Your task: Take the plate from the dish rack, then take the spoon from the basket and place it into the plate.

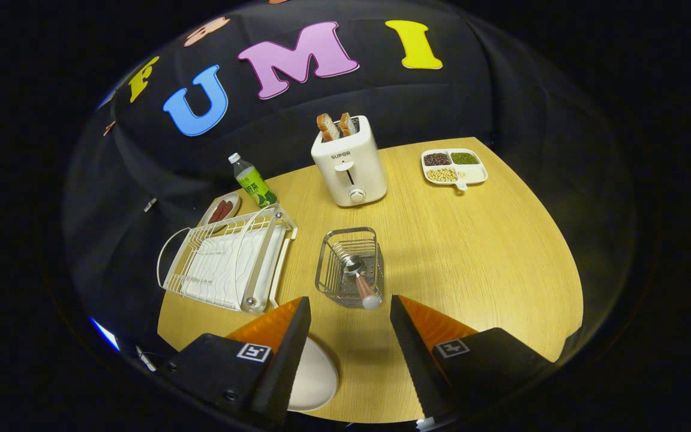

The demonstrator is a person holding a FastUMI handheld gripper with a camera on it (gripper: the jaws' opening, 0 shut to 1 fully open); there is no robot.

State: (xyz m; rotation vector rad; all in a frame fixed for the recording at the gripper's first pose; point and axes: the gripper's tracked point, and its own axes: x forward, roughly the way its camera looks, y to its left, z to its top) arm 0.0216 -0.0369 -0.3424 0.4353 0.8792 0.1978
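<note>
My gripper [349, 309] hangs open above the near part of the wooden table [471, 258], nothing between its fingers. Just ahead of the fingertips stands a wire basket [350, 265] with a spoon [360, 281] leaning in it, bowl down and handle end toward me. A white plate [315, 378] lies flat on the table beside and partly under the left finger. The white dish rack [231, 261] sits left of the basket, with no dishes in its slots.
Beyond the basket stands a white toaster [351, 162] with two bread slices. A green bottle [254, 183] and a small dish of sausages [221, 210] sit behind the rack. A divided tray of beans [453, 167] lies at the far right.
</note>
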